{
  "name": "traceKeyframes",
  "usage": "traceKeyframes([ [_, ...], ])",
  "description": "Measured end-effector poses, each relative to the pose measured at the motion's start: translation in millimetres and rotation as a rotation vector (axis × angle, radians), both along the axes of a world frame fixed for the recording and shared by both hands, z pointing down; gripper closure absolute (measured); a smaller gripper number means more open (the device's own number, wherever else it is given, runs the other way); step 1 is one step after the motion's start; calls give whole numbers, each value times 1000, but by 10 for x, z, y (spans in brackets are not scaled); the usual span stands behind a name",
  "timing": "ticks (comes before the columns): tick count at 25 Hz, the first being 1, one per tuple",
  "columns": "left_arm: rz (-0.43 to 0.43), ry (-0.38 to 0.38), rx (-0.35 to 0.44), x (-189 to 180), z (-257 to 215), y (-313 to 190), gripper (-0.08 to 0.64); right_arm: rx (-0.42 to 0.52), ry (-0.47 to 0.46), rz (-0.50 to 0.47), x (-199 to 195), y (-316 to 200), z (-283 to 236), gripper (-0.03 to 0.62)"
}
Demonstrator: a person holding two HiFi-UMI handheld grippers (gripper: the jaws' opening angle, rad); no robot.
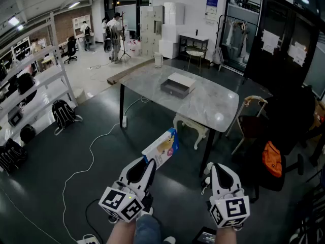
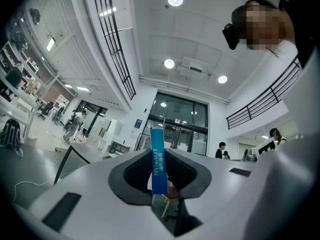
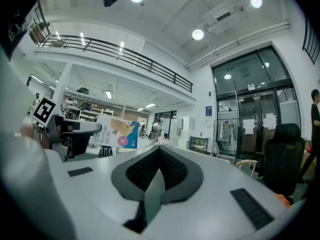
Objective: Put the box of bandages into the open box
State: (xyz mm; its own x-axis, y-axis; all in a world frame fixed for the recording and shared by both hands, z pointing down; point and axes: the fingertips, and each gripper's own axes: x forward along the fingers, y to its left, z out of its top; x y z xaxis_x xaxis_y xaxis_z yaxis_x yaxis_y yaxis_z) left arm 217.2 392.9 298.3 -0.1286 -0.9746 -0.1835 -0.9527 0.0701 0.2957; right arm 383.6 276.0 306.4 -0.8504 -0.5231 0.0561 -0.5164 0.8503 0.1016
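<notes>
The box of bandages [image 1: 162, 148], white and blue with a printed picture, juts up and forward out of my left gripper [image 1: 148, 164], which is shut on its lower end. In the left gripper view its blue edge [image 2: 158, 161] stands upright, pinched between the two dark pads. The open box [image 1: 177, 84], grey with a white flap, lies far ahead on the marble table [image 1: 213, 105]. My right gripper [image 1: 219, 168] hangs beside the left one, shut and holding nothing. In the right gripper view the box of bandages [image 3: 114, 134] shows at the left, beyond the closed right gripper [image 3: 160, 152].
I stand well back from the table, over dark floor. A white stool [image 1: 190, 126] sits under the table's near edge; a chair with an orange bag [image 1: 272, 159] is at the right. A white cable [image 1: 91, 151] snakes across the floor, with shelving [image 1: 30, 85] at the left. People stand far behind.
</notes>
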Motion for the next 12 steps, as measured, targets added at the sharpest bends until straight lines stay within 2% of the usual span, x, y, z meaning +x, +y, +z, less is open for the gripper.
traceKeyframes([
  [6,-6,-5,10,-289,-58,-170,474,7,-4,7,-260,-167,-53,568],
  [12,-12,-58,-4,-733,-87,-465,474,12,-5,9,-741,-437,-72,568],
])
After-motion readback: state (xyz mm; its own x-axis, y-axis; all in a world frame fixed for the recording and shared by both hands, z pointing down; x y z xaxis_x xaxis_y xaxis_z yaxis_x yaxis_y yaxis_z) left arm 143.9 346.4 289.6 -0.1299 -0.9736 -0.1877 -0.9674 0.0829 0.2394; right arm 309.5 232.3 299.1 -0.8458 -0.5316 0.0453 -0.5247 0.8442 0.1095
